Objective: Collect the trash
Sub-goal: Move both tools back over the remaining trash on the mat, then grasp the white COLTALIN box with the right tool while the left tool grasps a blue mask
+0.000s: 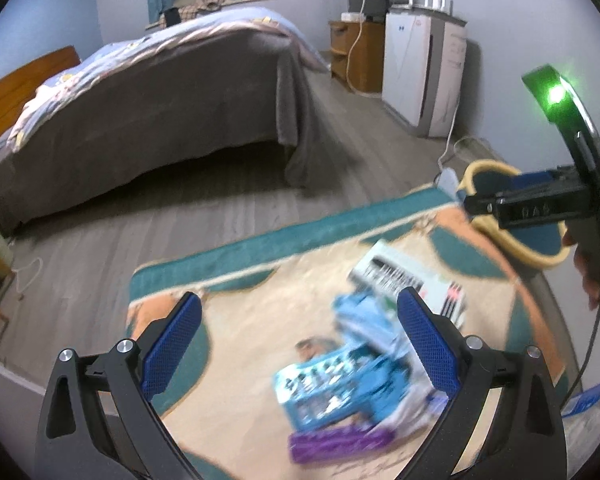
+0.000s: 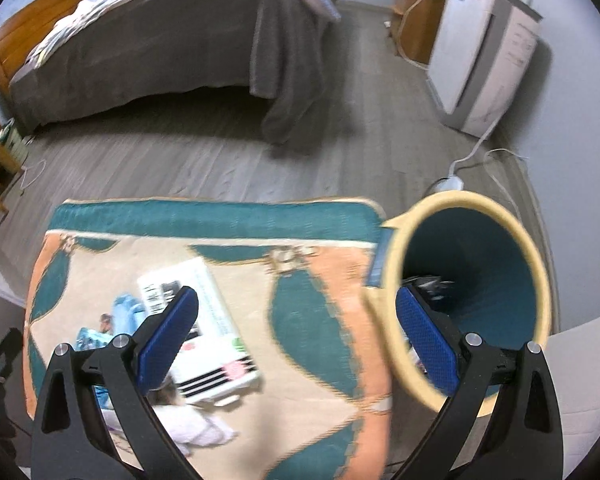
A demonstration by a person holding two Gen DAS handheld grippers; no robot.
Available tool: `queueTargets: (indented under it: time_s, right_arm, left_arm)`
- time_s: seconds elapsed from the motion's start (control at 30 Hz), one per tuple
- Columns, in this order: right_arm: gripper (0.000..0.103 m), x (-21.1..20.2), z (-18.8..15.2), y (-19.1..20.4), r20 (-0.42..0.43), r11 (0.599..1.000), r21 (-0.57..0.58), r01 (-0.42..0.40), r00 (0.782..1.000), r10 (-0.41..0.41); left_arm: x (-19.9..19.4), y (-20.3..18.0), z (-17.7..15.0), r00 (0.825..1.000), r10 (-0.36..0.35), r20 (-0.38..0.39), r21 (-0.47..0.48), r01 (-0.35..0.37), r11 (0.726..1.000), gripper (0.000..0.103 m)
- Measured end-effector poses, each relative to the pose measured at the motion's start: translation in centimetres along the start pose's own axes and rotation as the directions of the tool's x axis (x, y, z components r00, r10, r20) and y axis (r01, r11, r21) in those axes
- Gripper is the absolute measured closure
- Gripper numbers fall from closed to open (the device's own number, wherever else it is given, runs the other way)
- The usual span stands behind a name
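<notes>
Several pieces of trash lie in a loose heap on the rug (image 1: pixel 236 320): a blue printed packet (image 1: pixel 332 392), a purple wrapper (image 1: pixel 340 442) at its near edge, a pale crumpled sheet, and a white printed box (image 2: pixel 204 320) at the far side. All are blurred; print unreadable. My left tool (image 1: pixel 300 344) hangs above the heap, jaws wide apart, holding nothing. My right tool (image 2: pixel 296 344) is likewise spread and empty, its right pad over the rim of the bin (image 2: pixel 420 208).

Handling, as I judge it: packet and wrapper look light, thin and slick, likely to crumple or slide; best pinched at a raised fold or free edge, not flat against the pile. The box seems stiff but hollow; take it across a narrow side, gently.

The bin stands at the rug's right corner, mouth open, dark interior with something already at the bottom. A white power strip (image 2: pixel 450 184) and its cable lie just behind it. Bed (image 2: pixel 160 40) and white appliance (image 2: pixel 480 60) sit well apart, with bare floor (image 2: pixel 220 152) between them and the rug: open room overhead and to the left.
</notes>
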State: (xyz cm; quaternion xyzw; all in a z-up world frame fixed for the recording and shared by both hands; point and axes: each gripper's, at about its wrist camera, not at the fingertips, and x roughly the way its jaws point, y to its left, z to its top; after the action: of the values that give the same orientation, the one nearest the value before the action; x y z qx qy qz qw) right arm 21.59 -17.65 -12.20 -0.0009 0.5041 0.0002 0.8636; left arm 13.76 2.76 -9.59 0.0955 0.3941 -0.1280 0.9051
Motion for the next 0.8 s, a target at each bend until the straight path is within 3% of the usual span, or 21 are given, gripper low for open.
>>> queueTargets:
  time_s: [0.17, 0.33, 0.67, 0.8]
  right_arm:
    - [0.006, 1.4, -0.1, 3.1, -0.042, 0.999, -0.042, -0.013, 0.999, 0.011]
    - [0.006, 2.7, -0.5, 5.2, -0.084, 0.996, -0.083, -0.017, 0.996, 0.010]
    - [0.006, 4.7, -1.4, 6.1, -0.145, 0.994, -0.104, -0.025, 0.989, 0.010]
    - [0.013, 5.7, -1.7, 6.3, -0.179, 0.992, -0.115, -0.061, 0.983, 0.040]
  left_arm:
    - [0.5, 2.4, -1.6, 0.998, 0.029, -0.049, -0.007, -0.030, 1.000, 0.006]
    - [0.2, 4.1, -2.1, 0.998, -0.008, -0.056, -0.067, 0.004, 0.998, 0.006]
    - [0.2, 3.6, -1.8, 0.999, -0.015, -0.051, -0.052, 0.012, 0.999, 0.006]
    - [0.4, 3.8, -1.5, 0.998, -0.017, -0.054, -0.062, 0.013, 0.998, 0.006]
